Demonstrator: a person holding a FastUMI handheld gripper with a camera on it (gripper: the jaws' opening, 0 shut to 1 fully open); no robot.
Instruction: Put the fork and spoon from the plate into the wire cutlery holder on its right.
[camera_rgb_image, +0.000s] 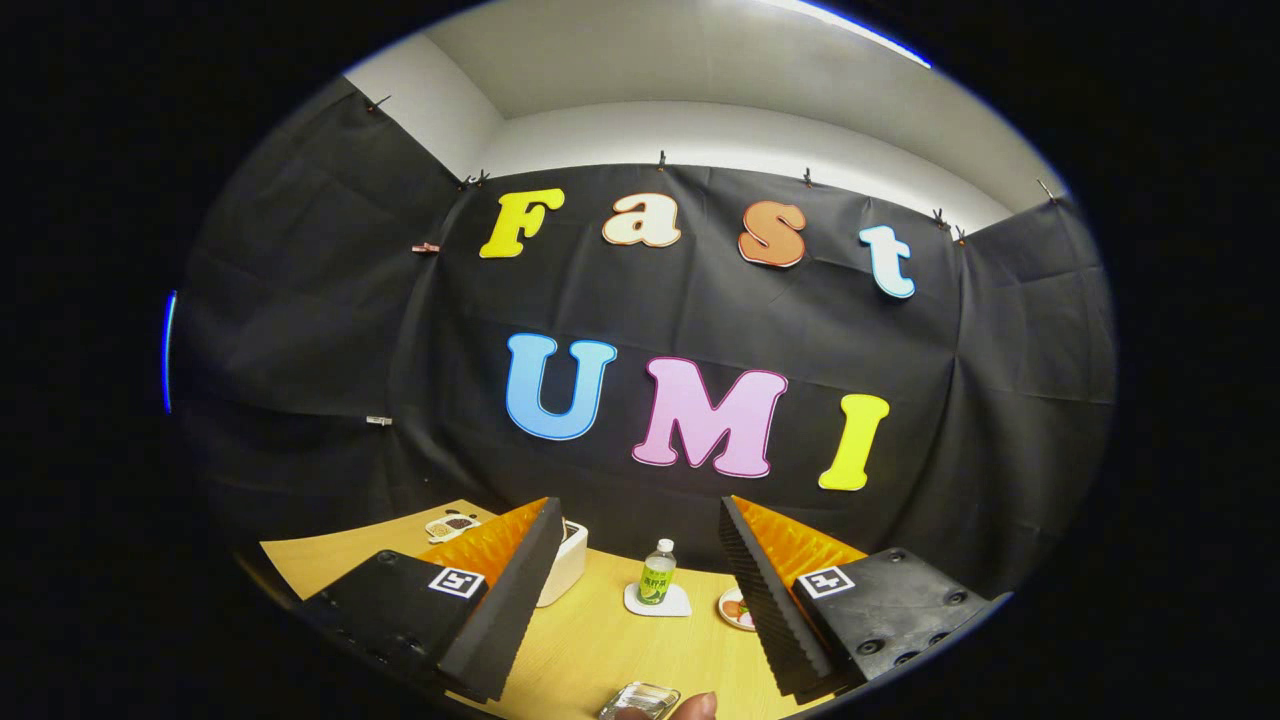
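My gripper (640, 505) is open and held level above a wooden table (590, 640), with nothing between its fingers. It faces the booth's black wall. A small patterned plate (735, 608) peeks out from behind the right finger (765, 590), mostly hidden by it. What lies on the plate cannot be told. Close below the gripper sits a clear glass dish (640, 700), and a person's fingertip (695, 707) touches its right side.
Beyond the fingers a small green-labelled bottle (657, 574) stands upright on a white coaster (658, 601). A white box (565, 560) sits partly behind the left finger. A small dish (452, 525) with dark contents lies at the table's far left.
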